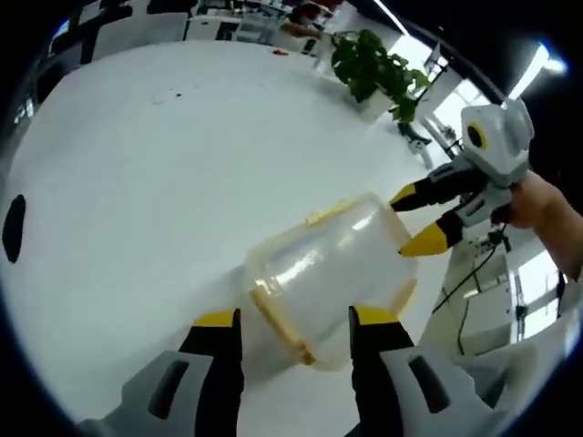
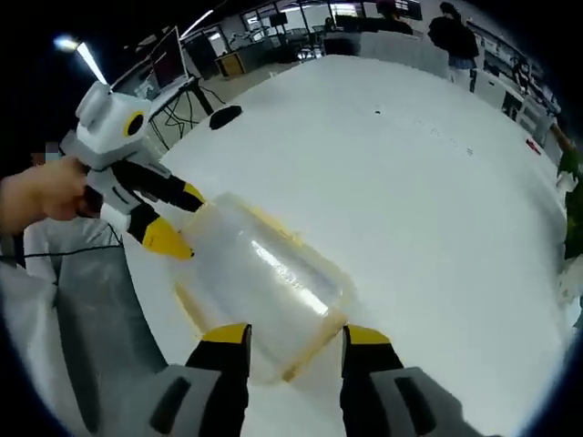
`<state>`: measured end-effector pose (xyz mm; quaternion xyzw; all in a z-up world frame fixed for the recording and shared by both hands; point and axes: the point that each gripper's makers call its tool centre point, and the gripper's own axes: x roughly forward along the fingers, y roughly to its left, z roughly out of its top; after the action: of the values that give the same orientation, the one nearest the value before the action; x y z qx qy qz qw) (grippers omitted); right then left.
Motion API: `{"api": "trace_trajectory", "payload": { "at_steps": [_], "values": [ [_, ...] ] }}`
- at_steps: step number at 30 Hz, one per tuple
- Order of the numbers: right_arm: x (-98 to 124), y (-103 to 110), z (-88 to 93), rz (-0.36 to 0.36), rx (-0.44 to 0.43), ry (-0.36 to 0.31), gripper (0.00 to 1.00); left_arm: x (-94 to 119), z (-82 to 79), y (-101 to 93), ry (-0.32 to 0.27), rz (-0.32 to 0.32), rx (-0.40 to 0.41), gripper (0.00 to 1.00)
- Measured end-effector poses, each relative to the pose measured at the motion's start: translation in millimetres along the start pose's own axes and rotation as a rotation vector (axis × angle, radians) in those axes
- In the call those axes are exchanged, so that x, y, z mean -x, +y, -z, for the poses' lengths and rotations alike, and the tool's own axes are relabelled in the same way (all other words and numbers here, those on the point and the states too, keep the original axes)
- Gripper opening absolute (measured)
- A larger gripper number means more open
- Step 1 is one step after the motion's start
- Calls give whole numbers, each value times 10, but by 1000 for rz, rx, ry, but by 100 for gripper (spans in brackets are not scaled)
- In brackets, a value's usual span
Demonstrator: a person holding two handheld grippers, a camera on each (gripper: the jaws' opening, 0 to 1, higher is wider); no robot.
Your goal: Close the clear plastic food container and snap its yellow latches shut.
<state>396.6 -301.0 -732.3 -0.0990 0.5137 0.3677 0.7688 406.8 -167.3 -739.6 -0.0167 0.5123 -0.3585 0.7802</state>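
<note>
The clear plastic food container (image 1: 332, 269) lies tipped on its side on the white table (image 1: 164, 182), with yellow latches along its rim (image 1: 273, 320). My left gripper (image 1: 295, 319) is open, jaws wide apart at the container's near end. My right gripper (image 1: 417, 218) comes in from the right, held by a hand, and is open with its yellow tips at the container's far corner. In the right gripper view the container (image 2: 264, 278) stretches between my right gripper (image 2: 296, 335) and the left gripper (image 2: 179, 217). Whether any jaw presses the plastic is unclear.
A potted plant (image 1: 373, 64) stands at the table's far edge. A small black object (image 2: 224, 116) and a small red item (image 2: 533, 144) lie on the table (image 2: 410, 182). Cables (image 1: 474, 273) hang past the table edge. People (image 2: 451, 36) stand by desks beyond.
</note>
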Motion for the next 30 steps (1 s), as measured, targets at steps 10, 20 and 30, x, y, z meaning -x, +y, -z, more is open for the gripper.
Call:
{"api": "trace_trajectory", "payload": {
  "at_steps": [10, 20, 30],
  "values": [
    [89, -20, -85, 7, 69, -55, 46, 74, -59, 0, -31, -3, -188, 53],
    [138, 88, -93, -6, 352, -71, 42, 172, -111, 23, -38, -18, -378, 50],
    [193, 185, -223, -42, 448, -135, 42, 229, -256, -220, -114, 99, -501, 41]
  ]
}}
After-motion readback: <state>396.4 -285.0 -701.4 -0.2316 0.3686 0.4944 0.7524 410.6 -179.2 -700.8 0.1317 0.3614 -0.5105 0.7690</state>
